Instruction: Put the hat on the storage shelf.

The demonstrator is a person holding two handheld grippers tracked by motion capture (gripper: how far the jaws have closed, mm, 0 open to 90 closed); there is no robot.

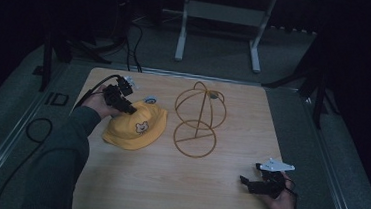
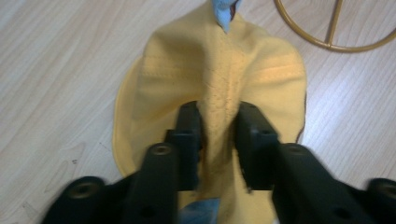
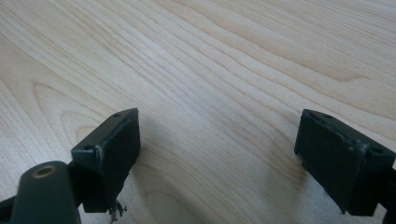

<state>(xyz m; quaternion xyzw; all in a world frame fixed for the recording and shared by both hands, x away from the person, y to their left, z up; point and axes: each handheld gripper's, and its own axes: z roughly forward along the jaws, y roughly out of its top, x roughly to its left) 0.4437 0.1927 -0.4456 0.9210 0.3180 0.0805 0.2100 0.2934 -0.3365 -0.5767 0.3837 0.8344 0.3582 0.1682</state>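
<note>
A yellow bucket hat point(image 1: 139, 130) with a small bear face lies on the left half of the wooden table point(image 1: 167, 188). My left gripper point(image 1: 131, 108) reaches onto the hat's near-left side. In the left gripper view its jaws point(image 2: 218, 119) are shut on a raised fold of the yellow fabric point(image 2: 219, 70), and a blue tag point(image 2: 223, 10) shows at the hat's far end. A gold wire hat stand point(image 1: 198, 118) is just right of the hat, apart from it. My right gripper point(image 1: 245, 182) rests open near the front right corner, with bare wood between its jaws point(image 3: 219, 135).
The stand's round wire base point(image 2: 334, 41) lies beyond the hat on the right. Cables trail off the table's left edge. A white metal frame point(image 1: 220, 17) stands on the floor behind the table. Bare wood stretches between the hat and the right gripper.
</note>
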